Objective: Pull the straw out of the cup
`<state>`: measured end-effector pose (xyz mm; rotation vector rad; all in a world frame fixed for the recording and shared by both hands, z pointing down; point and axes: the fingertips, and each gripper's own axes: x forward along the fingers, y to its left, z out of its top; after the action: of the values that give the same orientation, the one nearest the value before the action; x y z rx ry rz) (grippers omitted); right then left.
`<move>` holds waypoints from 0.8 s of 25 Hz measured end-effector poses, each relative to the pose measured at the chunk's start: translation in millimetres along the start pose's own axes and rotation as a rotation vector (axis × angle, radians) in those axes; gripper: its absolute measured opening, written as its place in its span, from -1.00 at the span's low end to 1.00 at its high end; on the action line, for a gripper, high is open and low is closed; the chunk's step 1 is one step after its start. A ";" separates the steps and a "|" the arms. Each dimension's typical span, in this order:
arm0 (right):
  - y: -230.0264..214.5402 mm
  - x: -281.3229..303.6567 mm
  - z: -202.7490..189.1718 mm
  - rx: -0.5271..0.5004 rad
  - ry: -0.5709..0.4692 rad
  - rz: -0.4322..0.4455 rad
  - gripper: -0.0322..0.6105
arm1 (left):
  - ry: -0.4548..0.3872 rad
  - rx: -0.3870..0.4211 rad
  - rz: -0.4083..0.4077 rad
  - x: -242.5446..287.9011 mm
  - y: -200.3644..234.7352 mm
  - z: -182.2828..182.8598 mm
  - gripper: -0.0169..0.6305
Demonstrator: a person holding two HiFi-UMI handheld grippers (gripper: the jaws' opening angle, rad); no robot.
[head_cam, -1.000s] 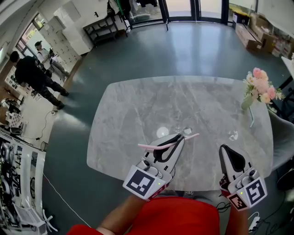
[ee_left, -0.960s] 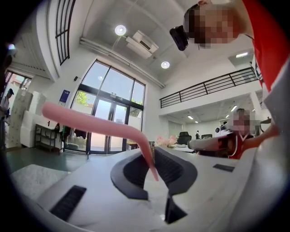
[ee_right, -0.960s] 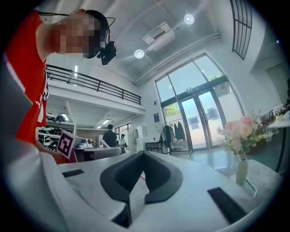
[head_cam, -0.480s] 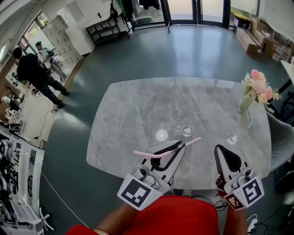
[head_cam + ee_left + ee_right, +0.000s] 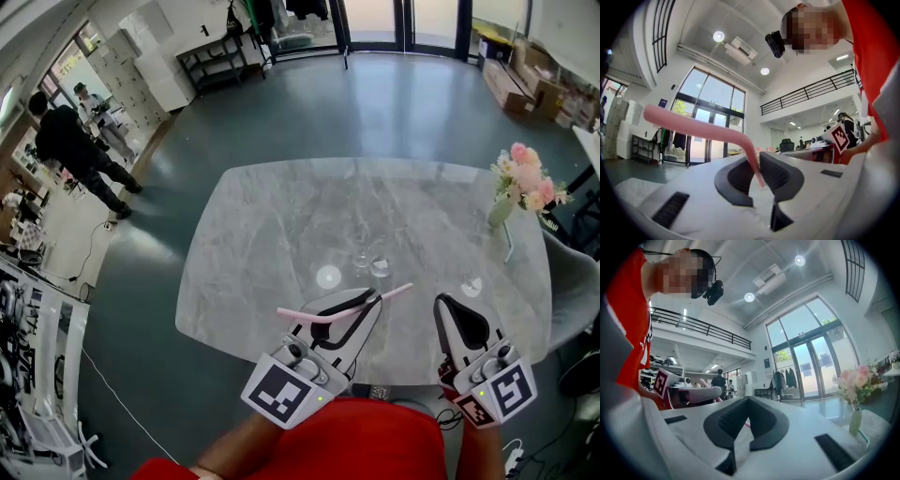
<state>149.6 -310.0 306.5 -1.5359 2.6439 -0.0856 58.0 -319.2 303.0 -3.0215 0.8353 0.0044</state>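
A pink bendy straw [image 5: 342, 305] is clear of the cup and lies crosswise in my left gripper [image 5: 375, 298], which is shut on it over the table's near edge. In the left gripper view the straw [image 5: 693, 126] bends down between the dark pads [image 5: 780, 176] of that gripper [image 5: 758, 176]. The clear glass cup [image 5: 380, 266] stands on the grey marble table [image 5: 281, 216], just beyond the straw's right end. My right gripper [image 5: 441, 302] hovers to the right with its jaws shut and nothing in them; its own view shows that gripper [image 5: 747, 420] closed.
A vase of pink flowers [image 5: 525, 192] stands at the table's right edge, and also shows as the vase of pink flowers [image 5: 855, 394] in the right gripper view. A grey chair [image 5: 574, 281] sits beside it. Two people [image 5: 70, 141] stand far off at the left.
My left gripper has drawn back a little from the glass toward me, with the straw still in it. The right gripper has hardly moved.
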 end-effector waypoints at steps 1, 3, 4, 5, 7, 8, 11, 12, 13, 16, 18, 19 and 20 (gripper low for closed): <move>0.6 -0.1 -0.5 -0.001 0.003 0.002 -0.88 | 0.000 -0.001 0.000 0.1 -0.2 -0.4 -0.81; 1.4 -0.4 -1.8 -0.002 0.006 0.006 -0.88 | 0.000 -0.003 0.001 0.5 -0.6 -1.5 -0.81; 1.8 -0.5 -2.2 -0.002 0.007 0.008 -0.88 | 0.001 -0.004 0.002 0.6 -0.8 -2.0 -0.81; 2.2 -0.5 -2.3 -0.001 0.008 0.010 -0.88 | 0.002 -0.005 0.003 0.5 -0.8 -2.4 -0.81; 3.1 -0.4 -1.9 -0.001 0.008 0.012 -0.88 | 0.004 -0.006 0.004 0.2 -0.2 -2.9 -0.81; 3.4 -0.3 -1.5 -0.001 0.008 0.013 -0.88 | 0.005 -0.006 0.005 0.2 0.2 -3.1 -0.81; 4.8 -0.1 0.2 -0.001 0.005 0.016 -0.88 | 0.002 -0.009 0.006 0.0 0.8 -2.3 -0.81; 5.4 0.0 0.6 0.000 0.005 0.016 -0.88 | 0.000 -0.010 0.006 -0.2 0.8 -1.8 -0.81; 5.9 0.0 0.8 0.000 0.005 0.017 -0.88 | 0.000 -0.011 0.005 -0.3 0.7 -1.5 -0.81; 5.4 -0.1 0.2 0.001 0.006 0.018 -0.88 | 0.001 -0.013 0.005 0.5 0.7 -2.3 -0.81; 4.8 -0.2 -0.4 0.001 0.005 0.019 -0.88 | 0.000 -0.012 0.005 1.6 1.0 -3.0 -0.81; 4.7 -0.1 -0.7 0.001 0.005 0.019 -0.88 | 0.000 -0.011 0.005 1.8 1.3 -3.3 -0.81; 4.7 0.0 -0.9 0.001 0.005 0.019 -0.88 | 0.001 -0.010 0.004 1.8 1.6 -3.5 -0.81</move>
<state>145.4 -307.7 306.9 -1.5122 2.6615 -0.0895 58.8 -321.5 306.5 -3.0288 0.8444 0.0077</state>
